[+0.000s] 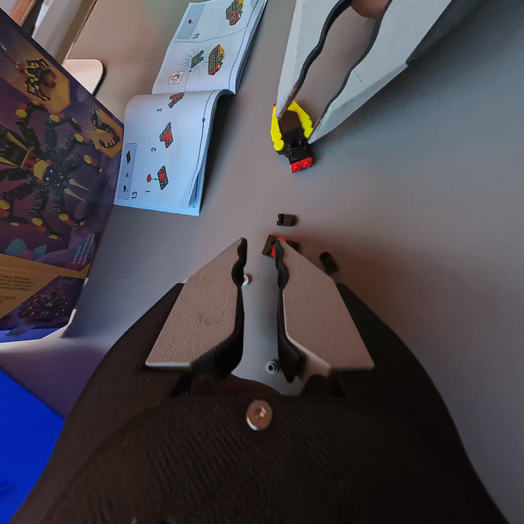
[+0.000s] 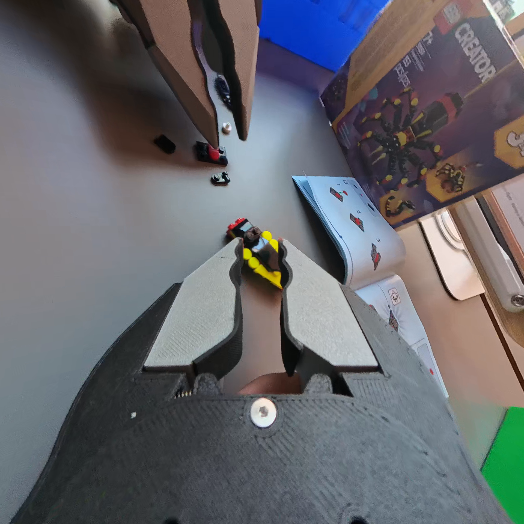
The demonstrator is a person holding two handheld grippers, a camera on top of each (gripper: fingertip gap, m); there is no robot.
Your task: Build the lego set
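A: What fills the frame, biggest first?

B: In the right wrist view, the purple and gold cardboard set box (image 2: pixel 442 113) stands at upper right, its spider picture facing the work, likely as a reference. It carries printed branding, which I'll leave unread

A: And below it?

B: The open white instruction booklet (image 2: pixel 365 226) lies flat at right of centre on the grey table (image 2: pixel 85 255), spread at numbered build steps, so the pictures can be followed while working

A: The tools?

B: The right gripper (image 2: pixel 261 255), grey-fingered with black pads, has its jaws around the partly built yellow, black and red lego body (image 2: pixel 259 249) at frame centre. It seems to pinch the yellow sides, probably to steady it on the table; I judge it clenched on the model. The left gripper (image 1: pixel 261 249), at centre of the left wrist view, is parted with nothing between the fingers, one fingertip resting at the small black plate with a red round stud (image 1: pixel 273 246)

A: Anything smaller?

B: Two loose black clip pieces, one just above the plate (image 1: pixel 286 219), one to its right (image 1: pixel 328 262), laid out near it, presumably next to be attached
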